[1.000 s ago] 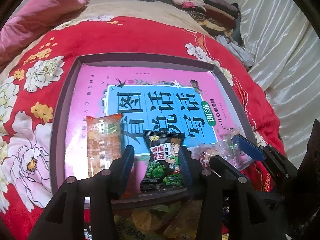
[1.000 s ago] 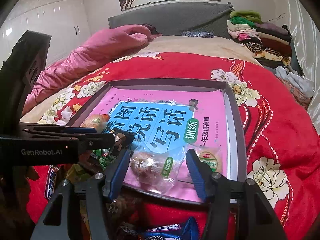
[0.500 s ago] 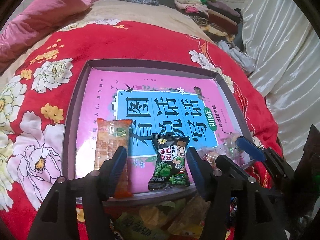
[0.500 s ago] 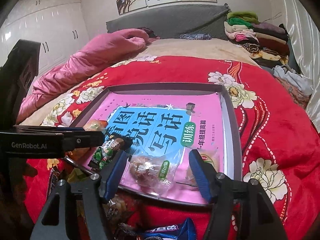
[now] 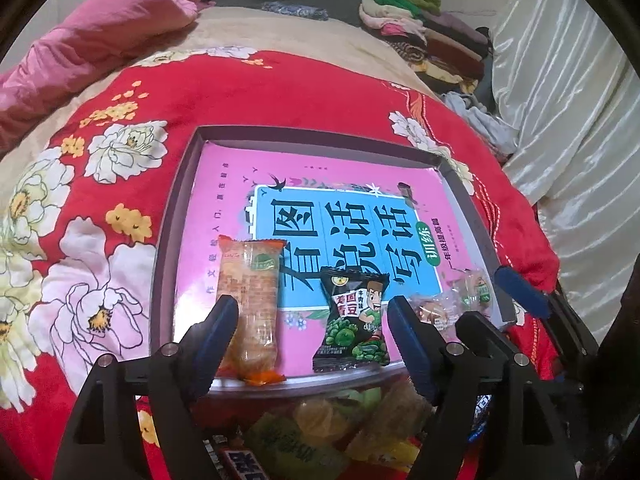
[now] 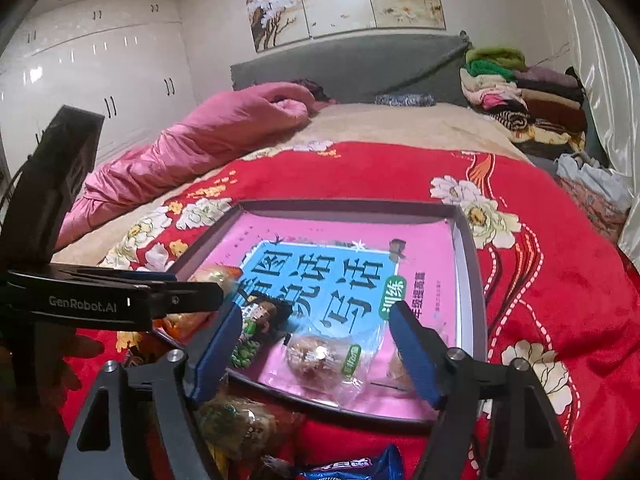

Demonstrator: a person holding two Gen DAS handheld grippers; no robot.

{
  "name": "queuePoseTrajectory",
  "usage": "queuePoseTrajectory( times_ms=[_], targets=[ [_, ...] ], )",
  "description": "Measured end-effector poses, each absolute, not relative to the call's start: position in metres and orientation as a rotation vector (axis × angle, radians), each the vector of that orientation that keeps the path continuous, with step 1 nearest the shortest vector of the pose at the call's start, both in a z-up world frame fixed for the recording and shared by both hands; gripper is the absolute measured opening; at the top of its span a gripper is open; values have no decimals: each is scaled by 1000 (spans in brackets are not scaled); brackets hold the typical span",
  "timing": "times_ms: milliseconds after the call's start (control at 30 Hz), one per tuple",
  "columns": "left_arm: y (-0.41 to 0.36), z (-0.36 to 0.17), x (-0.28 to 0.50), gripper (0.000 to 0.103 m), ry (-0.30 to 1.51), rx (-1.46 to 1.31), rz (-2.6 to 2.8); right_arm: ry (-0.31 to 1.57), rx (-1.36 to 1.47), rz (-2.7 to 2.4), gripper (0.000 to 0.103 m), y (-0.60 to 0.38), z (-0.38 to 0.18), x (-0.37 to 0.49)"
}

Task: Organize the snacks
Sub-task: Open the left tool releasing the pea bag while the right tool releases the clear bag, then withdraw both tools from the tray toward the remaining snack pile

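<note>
Tools opening wide, left tool [image 5: 312, 330] and right tool [image 6: 316, 350], nothing held. Black pea bag [image 5: 354, 322] near tray [image 5: 176, 216] edge (could slide off soft bed).

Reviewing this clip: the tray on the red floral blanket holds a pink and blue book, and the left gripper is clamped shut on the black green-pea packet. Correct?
Not quite. In the left wrist view the left gripper is opening, its pads clear of the black green-pea packet, which lies flat on the book in the tray.

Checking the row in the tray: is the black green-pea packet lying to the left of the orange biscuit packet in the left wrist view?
No, the black green-pea packet lies right of the orange biscuit packet.
</note>
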State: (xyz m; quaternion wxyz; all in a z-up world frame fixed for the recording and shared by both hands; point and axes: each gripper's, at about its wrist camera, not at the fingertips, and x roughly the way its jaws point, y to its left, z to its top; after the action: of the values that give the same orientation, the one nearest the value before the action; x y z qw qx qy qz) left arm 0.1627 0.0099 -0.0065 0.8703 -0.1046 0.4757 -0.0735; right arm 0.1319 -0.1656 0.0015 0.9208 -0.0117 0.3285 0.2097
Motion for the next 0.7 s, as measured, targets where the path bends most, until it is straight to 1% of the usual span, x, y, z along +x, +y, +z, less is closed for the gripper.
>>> queuePoseTrajectory(
  times_ms=[700],
  targets=[
    [24,18,143,80,932,-197,-114,614,-8,398,83,-178,15,126]
  ],
)
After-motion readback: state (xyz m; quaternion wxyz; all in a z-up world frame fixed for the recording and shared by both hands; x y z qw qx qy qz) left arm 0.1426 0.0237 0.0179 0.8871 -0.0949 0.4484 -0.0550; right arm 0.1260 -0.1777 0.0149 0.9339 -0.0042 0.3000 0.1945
